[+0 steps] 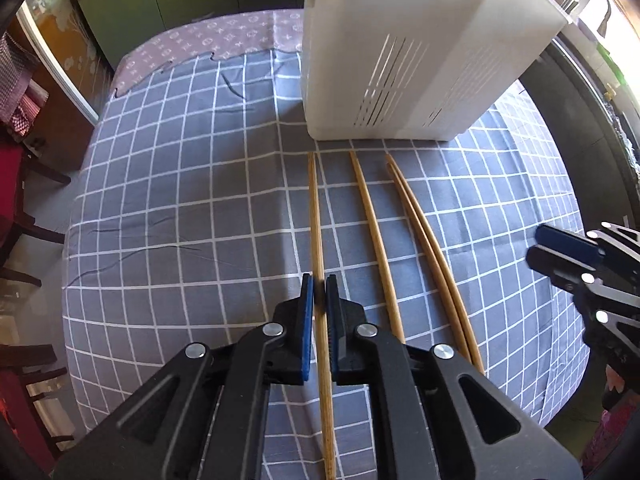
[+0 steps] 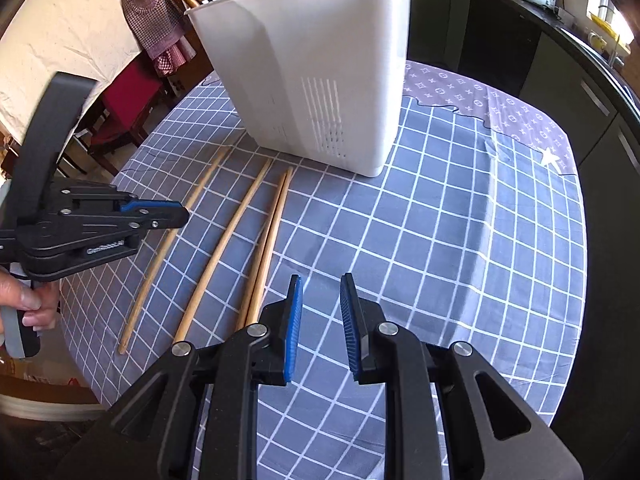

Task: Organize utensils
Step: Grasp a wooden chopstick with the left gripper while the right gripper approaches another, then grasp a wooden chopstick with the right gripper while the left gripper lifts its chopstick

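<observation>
Left wrist view: the leftmost chopstick (image 1: 316, 216) is pinched by the closed left tongs (image 1: 319, 292), ready for lifting toward the white holder (image 1: 380, 60). The right tongs (image 2: 320, 292) are held slightly parted, empty, beside the remaining chopsticks (image 2: 224, 240).

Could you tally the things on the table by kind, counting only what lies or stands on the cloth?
Chopsticks on the cloth: 4 (one between the shut left gripper pads, one single, one touching pair)
White holder: 1
Total: 5
More sticks stand inside the holder; their number cannot be told.
</observation>
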